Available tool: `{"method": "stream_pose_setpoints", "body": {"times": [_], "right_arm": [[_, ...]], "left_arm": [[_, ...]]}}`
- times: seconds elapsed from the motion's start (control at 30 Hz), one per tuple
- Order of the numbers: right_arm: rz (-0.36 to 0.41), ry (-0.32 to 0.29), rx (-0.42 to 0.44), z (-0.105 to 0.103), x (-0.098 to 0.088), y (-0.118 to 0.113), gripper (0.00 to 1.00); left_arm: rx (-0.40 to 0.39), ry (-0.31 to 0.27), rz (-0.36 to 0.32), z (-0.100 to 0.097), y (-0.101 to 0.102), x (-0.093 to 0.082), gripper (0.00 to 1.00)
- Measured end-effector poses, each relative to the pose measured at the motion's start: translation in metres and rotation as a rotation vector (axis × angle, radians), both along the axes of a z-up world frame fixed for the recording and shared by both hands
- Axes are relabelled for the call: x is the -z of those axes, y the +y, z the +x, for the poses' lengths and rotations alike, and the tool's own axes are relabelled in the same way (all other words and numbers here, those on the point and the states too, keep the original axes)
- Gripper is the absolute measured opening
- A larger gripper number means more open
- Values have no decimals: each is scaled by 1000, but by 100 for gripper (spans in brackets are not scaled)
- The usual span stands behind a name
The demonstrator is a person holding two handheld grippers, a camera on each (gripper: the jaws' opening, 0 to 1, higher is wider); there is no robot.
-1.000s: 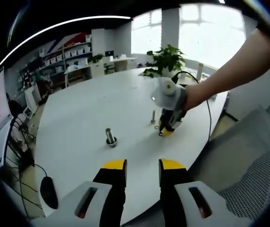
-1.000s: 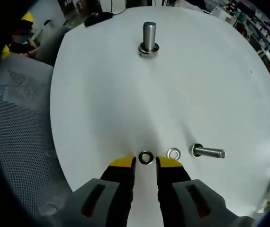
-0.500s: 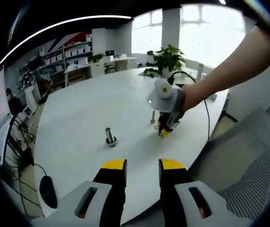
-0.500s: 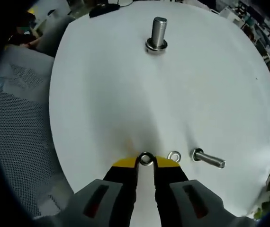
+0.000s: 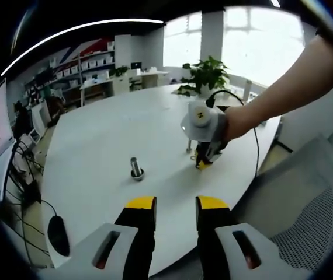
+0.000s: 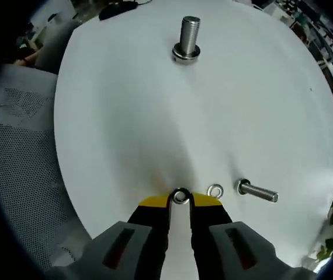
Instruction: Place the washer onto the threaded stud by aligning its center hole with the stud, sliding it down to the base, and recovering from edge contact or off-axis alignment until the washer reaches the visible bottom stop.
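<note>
Down low in the right gripper view: right gripper [image 6: 180, 201] at 6 o'clock, yellow-tipped jaws drawn narrow around a washer [image 6: 180, 196] lying on the white tabletop [image 6: 125, 116], tips touching its rim on both sides. Just beside it toward 3 o'clock, a second washer [image 6: 215, 190], and next to that a bolt [image 6: 258, 191] lying on its side. Far up at 12 o'clock, well apart from the washers, a threaded stud [image 6: 188, 37] standing upright on its wide base. At 9 o'clock, a mesh chair [image 6: 20, 169] off the tabletop's edge.

In the left gripper view: left gripper [image 5: 176, 205] at 6 o'clock, jaws parted with nothing between them, hovering near the tabletop's edge. Same stud near centre, right gripper toward 2 o'clock, a plant [image 5: 204, 73] behind.
</note>
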State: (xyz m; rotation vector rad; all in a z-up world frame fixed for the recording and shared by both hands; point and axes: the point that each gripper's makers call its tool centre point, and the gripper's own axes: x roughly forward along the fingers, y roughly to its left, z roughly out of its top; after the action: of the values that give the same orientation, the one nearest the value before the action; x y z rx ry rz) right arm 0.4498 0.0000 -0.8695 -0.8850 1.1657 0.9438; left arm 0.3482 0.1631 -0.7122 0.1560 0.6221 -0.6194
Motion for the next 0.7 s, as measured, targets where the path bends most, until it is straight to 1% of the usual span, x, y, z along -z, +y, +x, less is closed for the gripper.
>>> {"method": "stream_pose_setpoints", "body": {"times": [0.1,0.2,0.3,0.37,0.47,0.53,0.57,0.6,0.7], "right_arm": [[45,-17,19,1,0,-1,15],[93,-21,62,2,0,-2,15],[120,-33,82,2,-1,-3,14],[135,-37,110,2,-2,-4,14],[136,-42,130,2,-2,-9,14],[180,-51,183,4,-8,-9,14],[189,-51,197,5,-9,-10,14],[201,-55,214,7,-15,-13,14],[205,-71,221,11,-21,-19,14]], "left_arm": [[-3,-2,-3,0,0,-1,25],[-5,-3,-2,1,1,-1,25],[-6,-3,1,1,1,-1,25],[-6,-3,2,1,1,-1,25],[-3,-2,4,1,0,-1,25],[-1,-1,6,0,0,0,25],[1,-1,7,0,0,0,25],[2,-1,7,0,-1,0,25],[-2,2,7,1,0,0,25]]}}
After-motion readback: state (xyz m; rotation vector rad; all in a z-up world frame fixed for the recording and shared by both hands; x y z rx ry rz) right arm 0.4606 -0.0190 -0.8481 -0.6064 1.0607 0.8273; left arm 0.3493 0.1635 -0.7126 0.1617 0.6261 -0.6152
